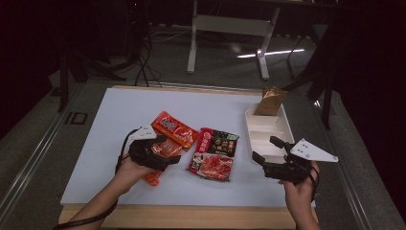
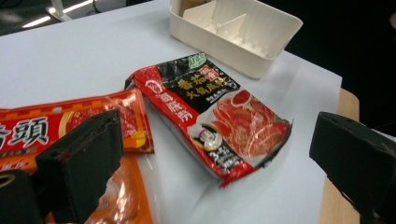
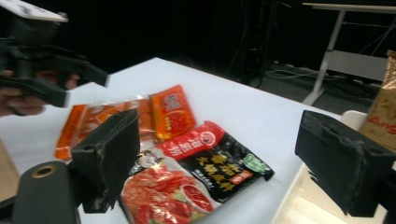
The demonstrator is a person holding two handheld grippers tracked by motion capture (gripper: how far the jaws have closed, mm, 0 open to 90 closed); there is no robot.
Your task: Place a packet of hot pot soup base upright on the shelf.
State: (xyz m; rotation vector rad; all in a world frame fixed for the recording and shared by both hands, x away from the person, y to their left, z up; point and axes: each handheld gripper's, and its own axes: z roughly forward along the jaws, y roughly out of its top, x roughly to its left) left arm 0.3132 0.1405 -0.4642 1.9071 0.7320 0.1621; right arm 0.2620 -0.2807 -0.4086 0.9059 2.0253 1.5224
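Jaws, both grippers: spread wide, nothing between the pads.

Left gripper [image 1: 160, 152]: held over the left half of the white table [image 1: 115, 120], above the orange packets. In the left gripper view its two black jaws stand far apart at the lower corners, with the table surface and packets seen between them.

Right gripper [image 1: 268, 152]: held over the table's right near part, just in front of the tray, jaws pointing toward the packets. In the right gripper view the jaws frame the red-and-black packet without touching it.

Red-and-black packet [image 1: 214, 153]: flat on the table near its middle, between the two grippers; printed with a picture of red food and a black panel of lettering. One short end looks slightly lifted in the left gripper view, though the angle makes this uncertain.

Orange-red packet [image 1: 174, 128]: flat, just left of the red-and-black packet, lying askew.

Long orange packet [image 1: 154, 177]: partly under the left gripper, overlapped by the orange-red packet.

White tray [image 1: 287, 129]: divided into compartments, at the right side of the table.

Gold-brown pouch [image 1: 270, 100]: standing upright in the tray's far compartment.

Floor beyond the table: dark, with white table legs [image 1: 193, 43] and cables.
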